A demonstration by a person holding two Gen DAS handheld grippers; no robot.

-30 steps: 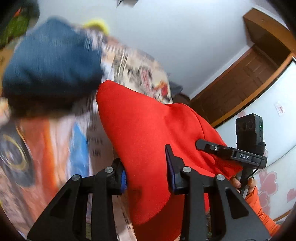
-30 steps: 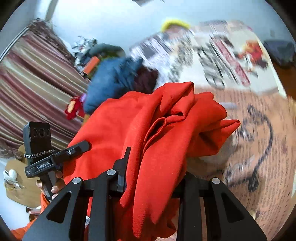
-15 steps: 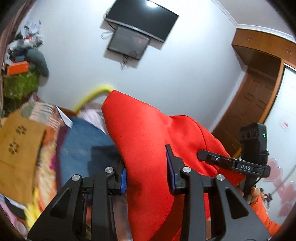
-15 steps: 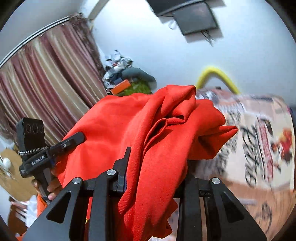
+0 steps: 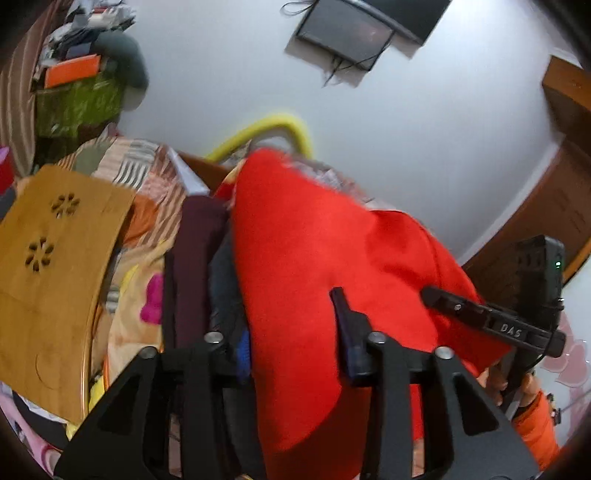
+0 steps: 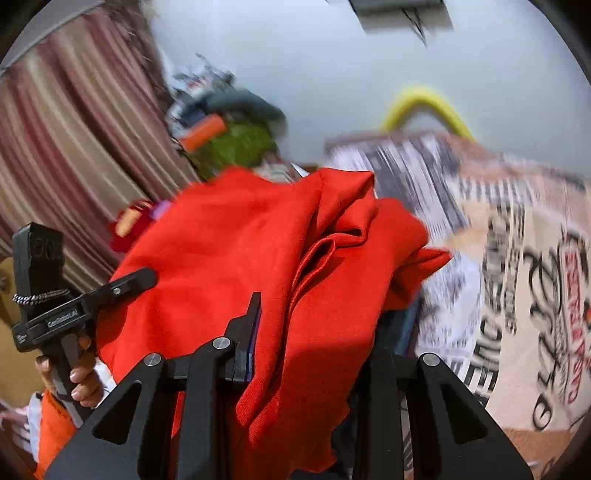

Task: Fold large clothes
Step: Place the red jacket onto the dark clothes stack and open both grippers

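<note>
A large red garment (image 5: 325, 258) hangs bunched between both grippers. My left gripper (image 5: 295, 332) is shut on one part of it; the cloth fills the gap between its fingers. My right gripper (image 6: 306, 332) is shut on another part of the red garment (image 6: 258, 251), which drapes over its right finger and hides it. In the left wrist view the right gripper (image 5: 495, 325) shows at the right, behind the cloth. In the right wrist view the left gripper (image 6: 74, 306) shows at the left. The garment is held up above the bed.
Dark maroon and blue clothes (image 5: 195, 258) lie under the red garment. A wooden lap table (image 5: 51, 280) is at left on a patterned bedspread (image 6: 517, 280). A yellow bed rail (image 5: 273, 129), a clutter pile (image 5: 81, 85), striped curtains (image 6: 66, 147) and a wall TV (image 5: 351, 29) stand behind.
Both grippers have kept hold of the red garment while swinging up from the bed and then tilting back down toward the clothes pile.
</note>
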